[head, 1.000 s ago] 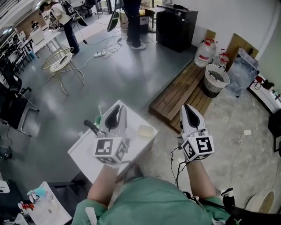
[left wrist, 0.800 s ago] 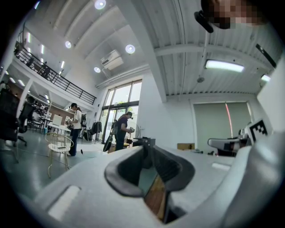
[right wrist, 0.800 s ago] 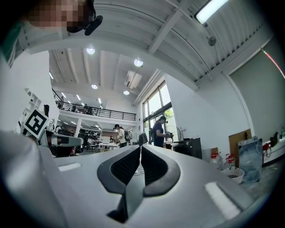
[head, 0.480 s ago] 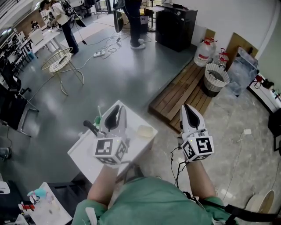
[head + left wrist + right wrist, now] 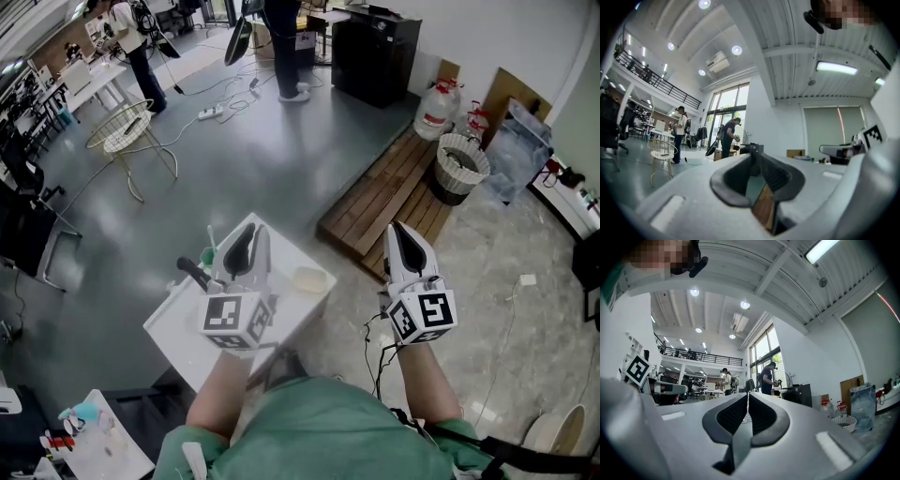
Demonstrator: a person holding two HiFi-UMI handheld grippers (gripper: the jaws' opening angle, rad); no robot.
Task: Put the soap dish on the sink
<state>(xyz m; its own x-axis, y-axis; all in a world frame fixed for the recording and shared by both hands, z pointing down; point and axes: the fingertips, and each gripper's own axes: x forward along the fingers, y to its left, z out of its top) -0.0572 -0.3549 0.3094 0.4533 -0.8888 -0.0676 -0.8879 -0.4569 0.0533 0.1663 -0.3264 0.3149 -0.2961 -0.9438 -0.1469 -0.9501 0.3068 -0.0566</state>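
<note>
A white sink unit stands in front of me in the head view. A pale oval soap dish lies on its top near the right corner. A black tap handle and a green toothbrush sit at its left side. My left gripper hovers over the sink top, left of the dish, and points level. Its jaws stand partly open with only floor showing through the gap. My right gripper hangs to the right of the sink, over the floor. Its pads meet and hold nothing.
A wooden pallet lies beyond the sink, with a wicker bin and a water bottle behind it. A black cabinet stands at the back. A wire stool is at the left. People stand far off. Cables trail by my feet.
Both grippers and the soap dish stay where they were. Only the person at the back shifts, swinging a dark object.
</note>
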